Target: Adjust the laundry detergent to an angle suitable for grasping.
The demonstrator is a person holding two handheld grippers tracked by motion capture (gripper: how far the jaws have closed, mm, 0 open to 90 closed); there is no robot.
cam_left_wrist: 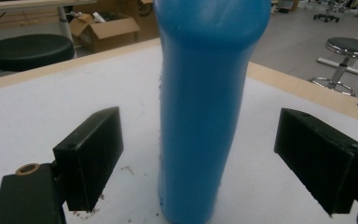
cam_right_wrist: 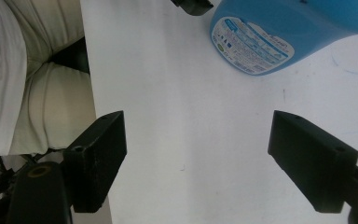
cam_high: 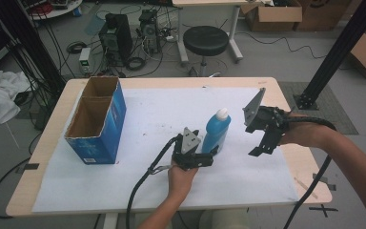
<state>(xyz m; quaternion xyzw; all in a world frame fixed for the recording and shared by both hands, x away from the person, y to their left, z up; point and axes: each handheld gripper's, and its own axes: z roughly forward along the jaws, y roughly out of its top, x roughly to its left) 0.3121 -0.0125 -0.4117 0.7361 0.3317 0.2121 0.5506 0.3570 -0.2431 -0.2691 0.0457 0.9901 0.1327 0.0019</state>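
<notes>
A blue bottle (cam_high: 216,130) with a white cap stands upright on the white sheet (cam_high: 147,119) near the table's middle. My left gripper (cam_high: 209,156) lies low on the sheet just left of and in front of the bottle's base. In the left gripper view the bottle (cam_left_wrist: 205,116) stands between the open jaws of my left gripper (cam_left_wrist: 200,130), with a gap on each side. My right gripper (cam_high: 263,144) hovers to the right of the bottle, tilted down and open. In the right gripper view my right gripper (cam_right_wrist: 196,135) has bare sheet between its jaws, and the bottle's label (cam_right_wrist: 254,44) lies beyond.
An open blue cardboard box (cam_high: 97,121) with two compartments stands at the left of the sheet. The wooden table's edge (cam_high: 310,167) is close under the right forearm. A black stool (cam_high: 205,41), computers and cables sit on the floor behind the table.
</notes>
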